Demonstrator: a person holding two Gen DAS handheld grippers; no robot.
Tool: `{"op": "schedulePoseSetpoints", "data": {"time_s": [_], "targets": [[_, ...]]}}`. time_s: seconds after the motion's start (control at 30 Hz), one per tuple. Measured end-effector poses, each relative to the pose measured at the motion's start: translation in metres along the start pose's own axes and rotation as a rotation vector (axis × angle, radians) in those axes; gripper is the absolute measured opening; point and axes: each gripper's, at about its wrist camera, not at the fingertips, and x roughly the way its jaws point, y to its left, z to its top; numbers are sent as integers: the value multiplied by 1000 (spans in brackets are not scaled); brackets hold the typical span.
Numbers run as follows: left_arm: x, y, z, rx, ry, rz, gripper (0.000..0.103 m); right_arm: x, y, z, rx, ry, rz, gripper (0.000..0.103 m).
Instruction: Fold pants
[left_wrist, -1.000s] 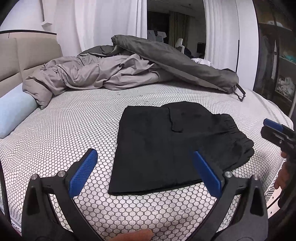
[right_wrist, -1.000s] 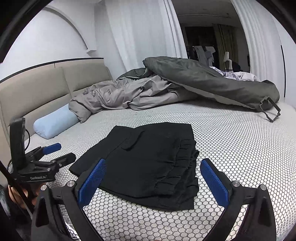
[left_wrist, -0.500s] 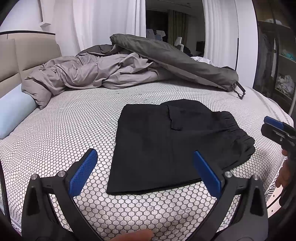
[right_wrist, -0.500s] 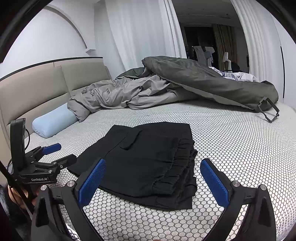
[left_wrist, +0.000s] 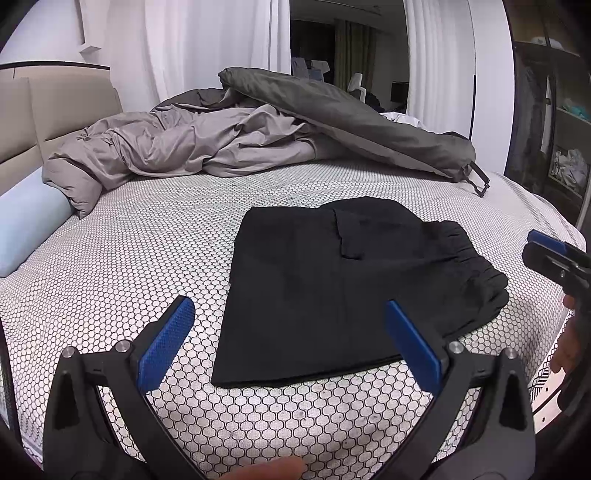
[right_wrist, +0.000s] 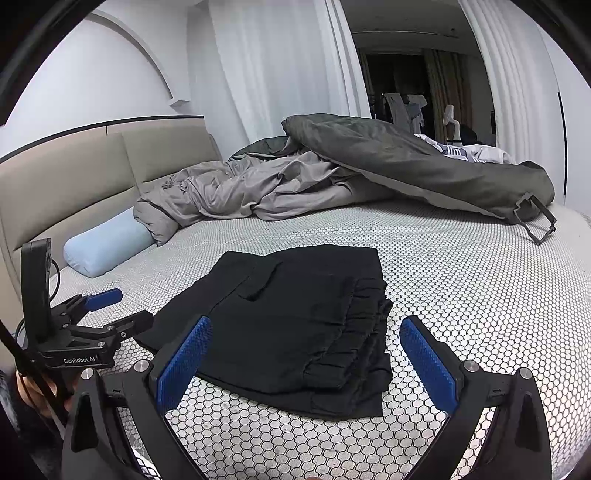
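A home bedroom. Wide bed (right_wrist: 461, 280) under a white honeycomb-print sheet, padded beige headboard (right_wrist: 74, 184) along the wall, pale blue bolster pillow (right_wrist: 107, 249) beside it, grey duvet (left_wrist: 192, 144) heaped at the far edge. White floor-length curtains (right_wrist: 280, 74) behind; open wardrobe shelves (left_wrist: 565, 147) with clothes at one side.

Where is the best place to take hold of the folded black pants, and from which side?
Probably the stacked waistband edge of the black pants, the thickest part. It faces the right tongs, which are open, so come from that side, low along the bed sheet, one finger sliding under the stack.
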Motion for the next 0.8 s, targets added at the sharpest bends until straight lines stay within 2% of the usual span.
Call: {"op": "schedulePoseSetpoints", "data": {"time_s": [0.8], "targets": [[2, 1, 0, 3, -2, 1, 102, 1, 3, -1, -7, 9, -4, 103]]}}
